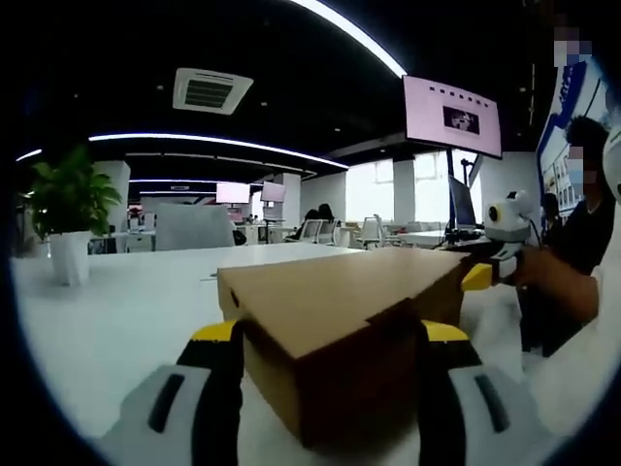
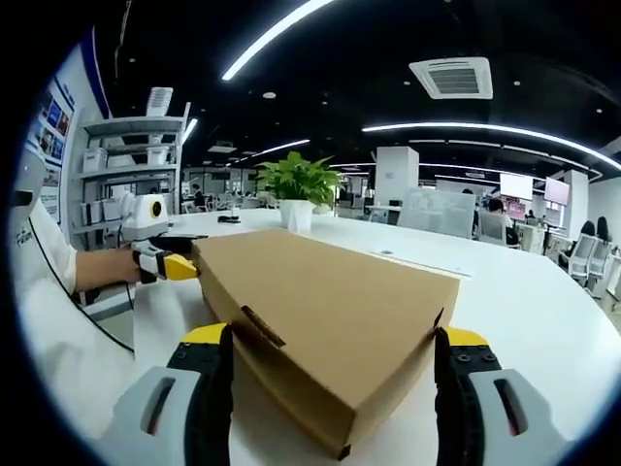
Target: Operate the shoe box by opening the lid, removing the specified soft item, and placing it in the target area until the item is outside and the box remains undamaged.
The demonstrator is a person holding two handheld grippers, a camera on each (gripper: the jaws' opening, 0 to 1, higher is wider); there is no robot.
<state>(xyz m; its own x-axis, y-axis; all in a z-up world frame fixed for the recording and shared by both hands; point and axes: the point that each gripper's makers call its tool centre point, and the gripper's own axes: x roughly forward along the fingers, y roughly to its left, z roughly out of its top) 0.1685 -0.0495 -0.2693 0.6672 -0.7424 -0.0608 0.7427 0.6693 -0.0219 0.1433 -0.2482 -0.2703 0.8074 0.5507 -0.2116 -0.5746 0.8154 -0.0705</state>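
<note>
Cardboard shoe box [image 1: 340, 325], lid down, sits on a white counter [image 1: 116, 320] in an open-plan office. In the left gripper view, the left gripper [image 1: 332, 388] rises from 6 o'clock, its yellow-tipped fingers [image 1: 215, 332] spread wide on either side of the box's near end; whether they touch the cardboard cannot be told. At 3 o'clock the right gripper [image 1: 480, 277], held in a person's hand [image 1: 543, 277], meets the far corner of the box. A potted plant [image 1: 68, 209] stands on the counter at 9 o'clock, and a wall screen [image 1: 452, 116] hangs at 1 o'clock.

In the right gripper view, the right gripper [image 2: 332, 388] comes up from 6 o'clock with its fingers [image 2: 464, 338] wide, flanking the near end of the shoe box [image 2: 320, 311], which runs away toward 10 o'clock on the counter [image 2: 524, 291]. At 9 o'clock the left gripper [image 2: 179, 267], gripped by a hand [image 2: 121, 267], reaches the box's far corner. The potted plant [image 2: 296, 184] stands beyond the box at 12 o'clock, with shelving [image 2: 131, 165] at 10 o'clock.
</note>
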